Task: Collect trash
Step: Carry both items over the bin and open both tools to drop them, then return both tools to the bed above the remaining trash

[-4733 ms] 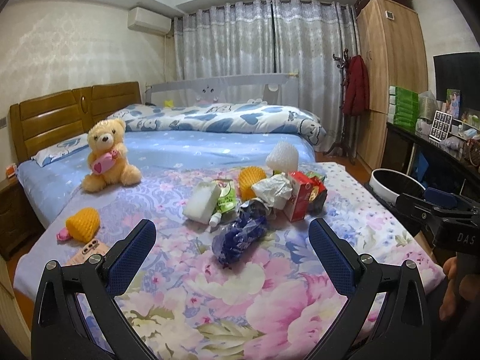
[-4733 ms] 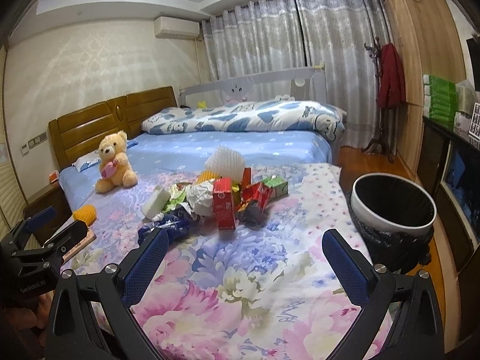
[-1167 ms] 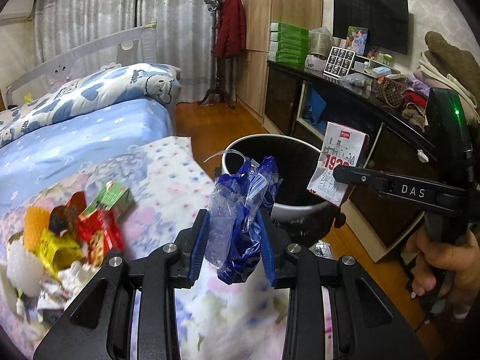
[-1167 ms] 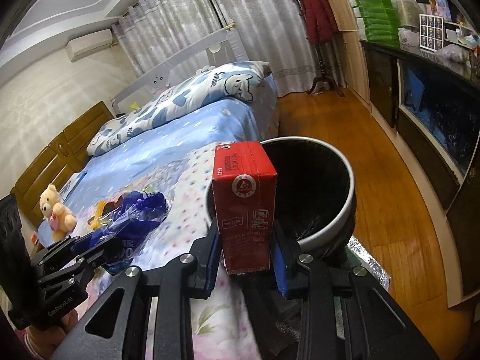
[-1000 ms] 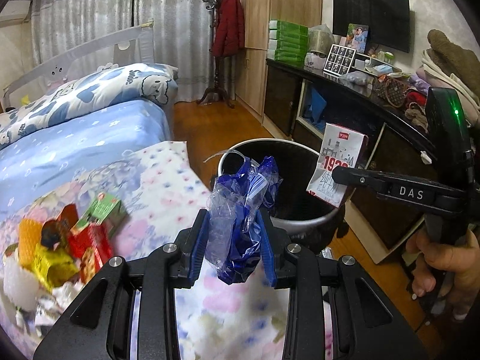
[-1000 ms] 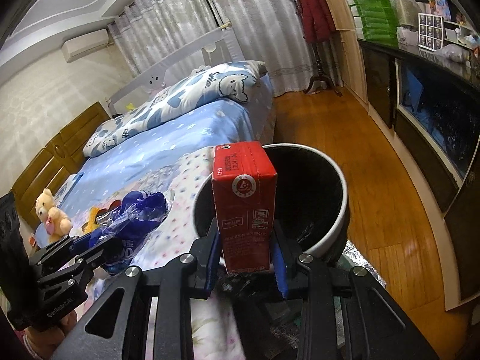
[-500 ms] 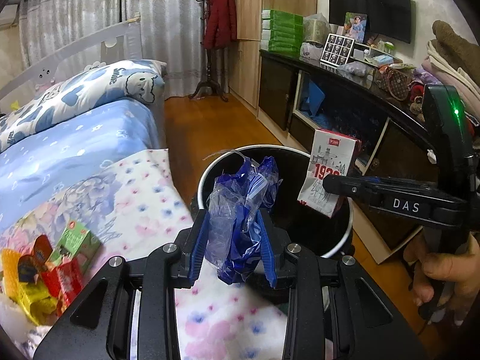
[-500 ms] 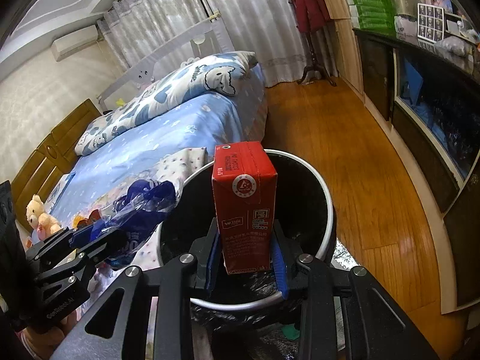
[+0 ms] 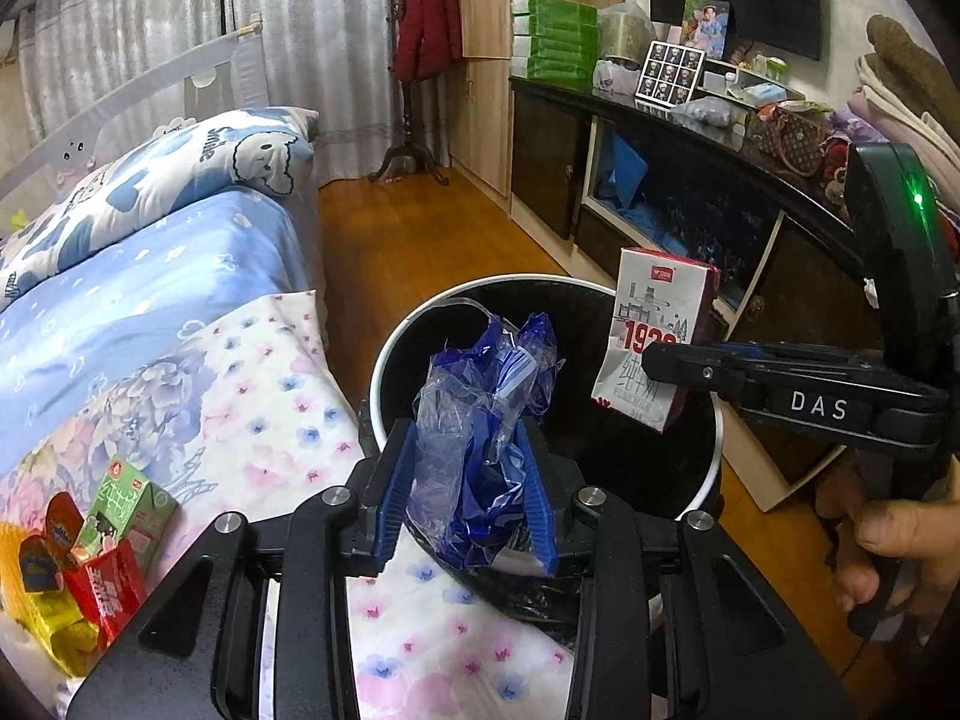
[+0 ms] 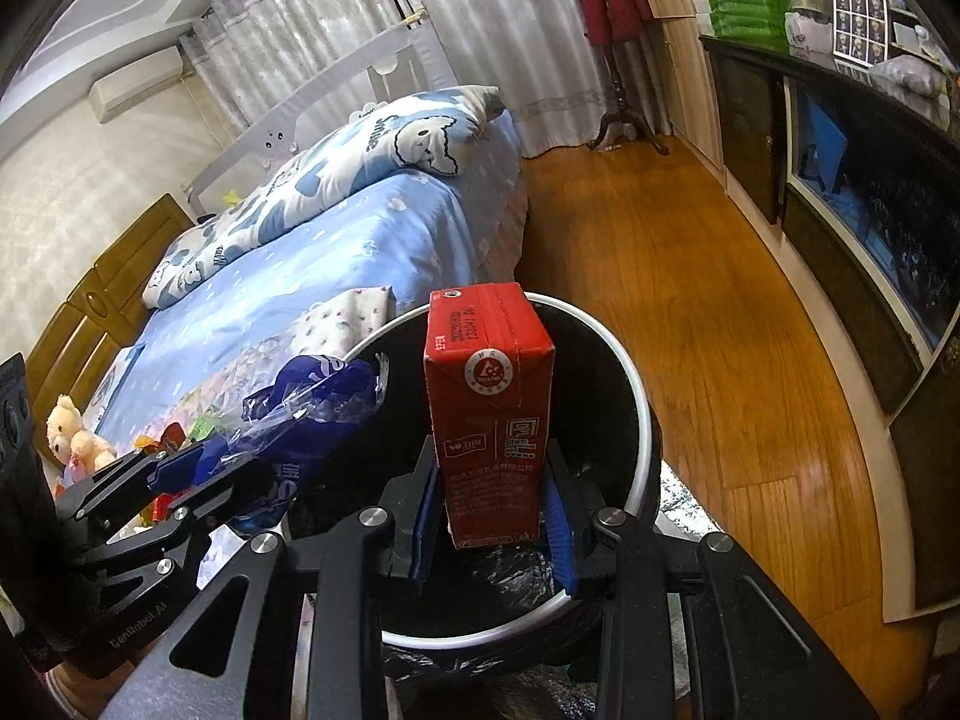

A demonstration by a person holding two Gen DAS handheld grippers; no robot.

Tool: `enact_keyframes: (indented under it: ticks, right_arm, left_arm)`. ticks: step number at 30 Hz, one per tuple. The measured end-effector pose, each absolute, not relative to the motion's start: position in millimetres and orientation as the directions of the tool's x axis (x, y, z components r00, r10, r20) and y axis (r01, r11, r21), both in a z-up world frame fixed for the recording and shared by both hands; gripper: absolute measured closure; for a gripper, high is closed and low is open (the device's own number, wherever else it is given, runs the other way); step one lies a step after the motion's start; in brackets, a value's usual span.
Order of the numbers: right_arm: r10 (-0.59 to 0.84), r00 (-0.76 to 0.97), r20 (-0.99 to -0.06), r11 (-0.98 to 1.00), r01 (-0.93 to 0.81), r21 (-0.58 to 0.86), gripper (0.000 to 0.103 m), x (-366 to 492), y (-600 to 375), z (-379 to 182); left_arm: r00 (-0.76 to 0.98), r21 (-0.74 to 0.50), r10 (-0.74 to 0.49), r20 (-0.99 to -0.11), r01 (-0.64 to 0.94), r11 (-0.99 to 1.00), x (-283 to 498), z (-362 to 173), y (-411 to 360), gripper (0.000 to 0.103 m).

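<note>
My left gripper (image 9: 468,480) is shut on a crumpled blue plastic bag (image 9: 486,420) and holds it over the near rim of a black trash bin with a white rim (image 9: 384,360). My right gripper (image 10: 489,504) is shut on a red milk carton (image 10: 489,408) and holds it upright above the open bin (image 10: 636,396). In the left wrist view the carton (image 9: 657,336) hangs over the bin's right side. In the right wrist view the blue bag (image 10: 306,402) is at the bin's left edge.
More trash lies on the flowered bedspread (image 9: 270,396): a green carton (image 9: 129,501), red packets (image 9: 108,588) and a yellow wrapper (image 9: 48,618). A teddy bear (image 10: 69,426) sits far back. A dark cabinet (image 9: 690,204) stands right of the bin on the wood floor (image 10: 690,312).
Both grippers have moved from beside the bed to over the bin, each still holding its item. The bin now fills more of both views.
</note>
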State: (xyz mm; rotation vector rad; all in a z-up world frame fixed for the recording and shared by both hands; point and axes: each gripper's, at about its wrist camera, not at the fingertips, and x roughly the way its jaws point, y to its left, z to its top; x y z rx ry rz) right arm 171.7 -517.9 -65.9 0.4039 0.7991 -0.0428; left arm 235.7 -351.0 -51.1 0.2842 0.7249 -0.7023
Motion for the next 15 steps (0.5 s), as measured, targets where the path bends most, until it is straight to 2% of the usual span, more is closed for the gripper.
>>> enact_keyframes:
  ticks: [1, 3, 5, 6, 8, 10, 12, 15]
  right_arm:
    - [0.114, 0.699, -0.706, 0.922, 0.190, 0.337, 0.072, 172, -519, -66]
    - [0.112, 0.698, -0.708, 0.919, 0.199, 0.342, 0.068, 173, -523, -67]
    - [0.114, 0.696, -0.709, 0.913, 0.208, 0.351, 0.067, 174, -525, -68]
    - [0.115, 0.698, -0.707, 0.909, 0.213, 0.358, 0.064, 173, -527, -68]
    - [0.112, 0.704, -0.701, 0.905, 0.219, 0.364, 0.058, 171, -529, -66]
    - [0.109, 0.715, -0.690, 0.902, 0.221, 0.371, 0.046, 167, -529, -63]
    - [0.104, 0.725, -0.681, 0.898, 0.226, 0.377, 0.041, 162, -527, -61]
    - [0.108, 0.743, -0.661, 0.891, 0.222, 0.395, 0.026, 153, -521, -56]
  left_arm:
    - [0.535, 0.003, -0.485, -0.691, 0.673, 0.739, 236, -51, -351, 0.065]
    - [0.544, 0.009, -0.478, -0.690, 0.666, 0.746, 235, -50, -351, 0.052]
    - [0.547, 0.009, -0.478, -0.688, 0.664, 0.747, 233, -49, -349, 0.048]
    - [0.546, 0.007, -0.476, -0.689, 0.663, 0.749, 232, -49, -347, 0.042]
    - [0.555, 0.006, -0.475, -0.683, 0.654, 0.756, 228, -48, -340, 0.036]
    - [0.565, -0.003, -0.474, -0.676, 0.641, 0.768, 222, -47, -330, 0.032]
    - [0.573, -0.017, -0.472, -0.670, 0.624, 0.781, 216, -47, -317, 0.028]
    - [0.581, -0.040, -0.470, -0.664, 0.600, 0.799, 206, -49, -295, 0.027]
